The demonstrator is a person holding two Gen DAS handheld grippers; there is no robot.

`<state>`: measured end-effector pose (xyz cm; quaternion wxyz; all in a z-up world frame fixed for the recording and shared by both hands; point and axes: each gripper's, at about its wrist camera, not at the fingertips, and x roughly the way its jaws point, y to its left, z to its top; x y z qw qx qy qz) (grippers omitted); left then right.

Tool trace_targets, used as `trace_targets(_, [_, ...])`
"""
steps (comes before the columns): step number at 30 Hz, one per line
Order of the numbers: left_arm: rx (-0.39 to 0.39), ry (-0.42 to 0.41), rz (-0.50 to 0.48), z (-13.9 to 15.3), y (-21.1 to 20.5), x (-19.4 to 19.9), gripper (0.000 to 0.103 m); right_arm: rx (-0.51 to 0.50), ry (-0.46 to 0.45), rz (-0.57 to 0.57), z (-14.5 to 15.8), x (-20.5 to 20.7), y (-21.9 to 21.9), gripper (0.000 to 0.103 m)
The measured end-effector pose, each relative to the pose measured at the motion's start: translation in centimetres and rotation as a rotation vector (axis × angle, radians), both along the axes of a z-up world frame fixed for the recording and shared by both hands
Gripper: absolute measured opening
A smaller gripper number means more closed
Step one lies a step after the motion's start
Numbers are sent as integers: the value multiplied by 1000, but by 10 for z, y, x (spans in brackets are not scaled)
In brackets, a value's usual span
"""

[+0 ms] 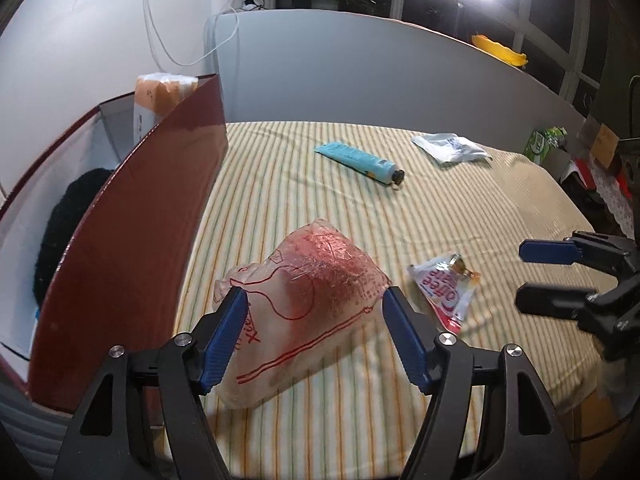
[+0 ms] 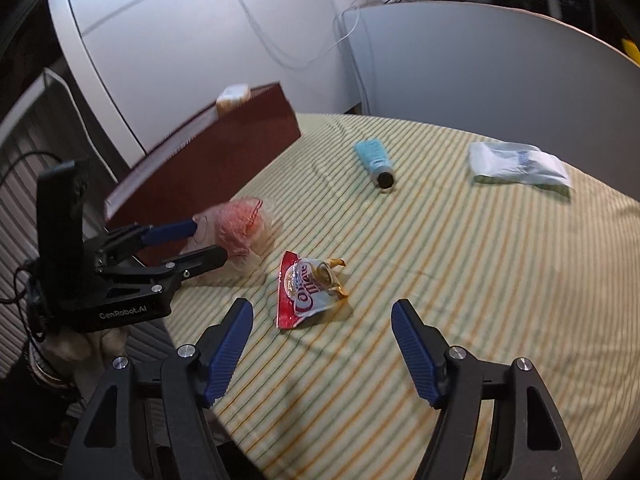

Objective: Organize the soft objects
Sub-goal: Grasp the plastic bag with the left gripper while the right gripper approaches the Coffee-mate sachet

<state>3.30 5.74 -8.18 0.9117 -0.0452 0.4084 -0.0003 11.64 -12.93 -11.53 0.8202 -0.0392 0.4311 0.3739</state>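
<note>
While lying near the striped cloth's (image 1: 400, 380) left edge beside the red box (image 1: 132, 216), pink bag (image 1: 312, 300) sits between wide left tongs (image 1: 314, 336), loose; right tongs (image 2: 322, 344) gaping, empty, above the coffee packet (image 2: 308, 292).

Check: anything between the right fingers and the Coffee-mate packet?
Nothing: only bare striped tablecloth lies between the right gripper and the Coffee-mate packet, clearest in the right wrist view.

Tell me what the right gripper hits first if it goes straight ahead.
Probably the creamer packet: it lies just ahead of the open right gripper, slightly left of center. Depth is hard to judge; it might meet the striped cloth first.
</note>
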Motion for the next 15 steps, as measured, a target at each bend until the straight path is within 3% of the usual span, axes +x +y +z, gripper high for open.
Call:
trace_targets(7, [-15,-31,9,-5,5,5,70,-104,-28,22,-17,8,22,68])
trace_targets(15, [24,-67,7,-9,3,3,70,-155,-27,33,-31,13,32,68])
